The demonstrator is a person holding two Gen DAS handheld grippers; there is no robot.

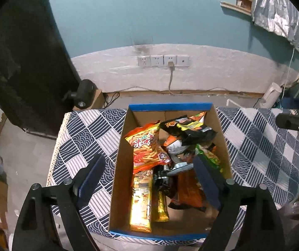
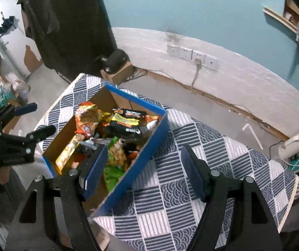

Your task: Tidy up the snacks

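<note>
Left gripper (image 1: pixel 149 179) fingers (image 1: pixel 94 174) spread wide, empty, angled down over cardboard box (image 1: pixel 120 167) with blue rim. Right gripper (image 2: pixel 144 171) also parted, nothing between; left finger over box interior, right finger over checked tablecloth (image 2: pixel 170 198). Box sits on table, packed with snacks: orange stick-snack bag (image 1: pixel 147 146) with red Chinese characters, black bag (image 1: pixel 189 130) with yellow label, green bag (image 2: pixel 116 156), gold-wrapped bars (image 1: pixel 141 205), orange-brown pouch (image 1: pixel 190 192). Small print unreadable. Wall sockets (image 1: pixel 163 60) behind.
</note>
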